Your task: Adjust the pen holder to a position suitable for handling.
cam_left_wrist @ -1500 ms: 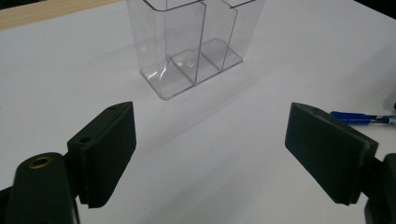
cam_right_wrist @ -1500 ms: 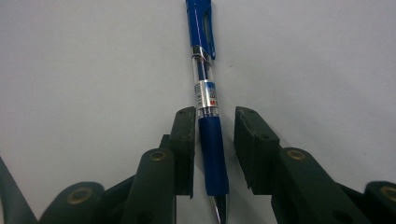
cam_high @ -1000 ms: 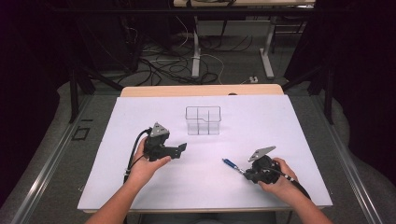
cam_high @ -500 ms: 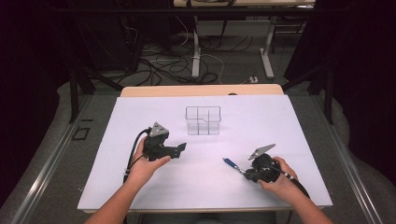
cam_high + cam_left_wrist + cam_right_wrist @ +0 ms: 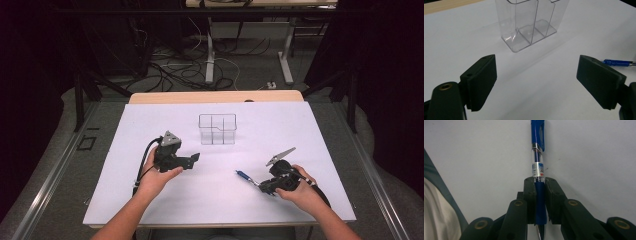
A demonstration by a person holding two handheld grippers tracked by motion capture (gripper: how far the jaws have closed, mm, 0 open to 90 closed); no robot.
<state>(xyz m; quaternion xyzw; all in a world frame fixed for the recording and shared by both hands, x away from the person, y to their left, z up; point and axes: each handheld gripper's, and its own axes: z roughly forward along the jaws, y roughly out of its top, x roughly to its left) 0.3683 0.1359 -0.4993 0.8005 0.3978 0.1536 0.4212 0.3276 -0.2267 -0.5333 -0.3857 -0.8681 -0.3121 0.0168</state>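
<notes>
Nearest the person, the right hand-held gripper (image 5: 266, 187) pinches a blue pen (image 5: 538, 167) by its grip, low over the white bench (image 5: 300, 125). Farther left, the left hand-held gripper (image 5: 196, 158) hovers with jaws spread, holding nothing. Beyond both stands a clear organizer (image 5: 217, 129) with 3 compartments, upright.

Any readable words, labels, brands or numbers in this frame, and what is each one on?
Pen: a small label band on the clear barrel carries blue print and red marks, too small and blurred to read.
Clear divided holder: no text visible.
White table cover: no text visible.
Nothing else carries legible writing.
</notes>
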